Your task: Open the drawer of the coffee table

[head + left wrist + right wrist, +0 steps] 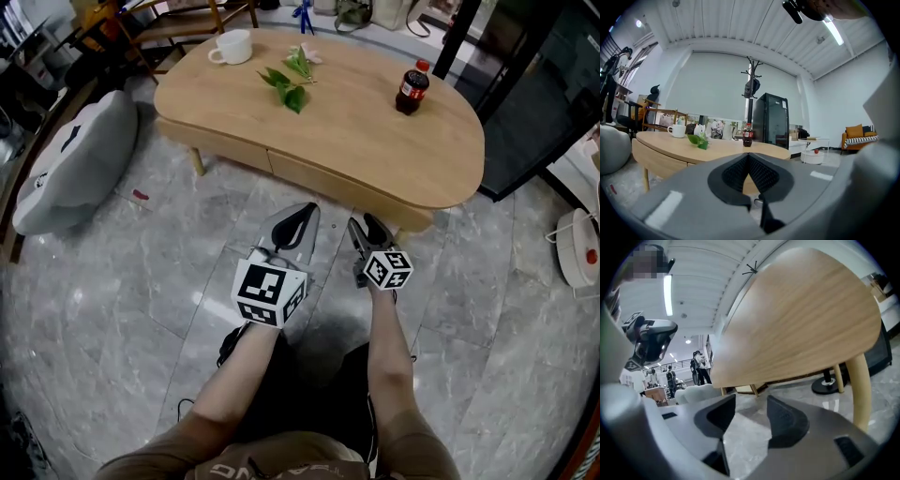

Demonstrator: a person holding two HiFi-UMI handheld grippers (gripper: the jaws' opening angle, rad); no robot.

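Wooden counter [375, 141]: 1 drawer [328, 180] in its near edge, shut; cup [234, 47], leaves [286, 86] and cola bottle [412, 89] on top. Left gripper [298, 217]: jaws together, empty. Right gripper [367, 228]: jaws wide apart, empty, near the drawer front.

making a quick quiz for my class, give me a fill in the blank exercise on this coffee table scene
1. The bottle on the table has a ___ cap.
2. Between the cup and the bottle lie green ___.
3. The left gripper is shut; the fingers of the ___ one stand apart.
Missing words: red; leaves; right.
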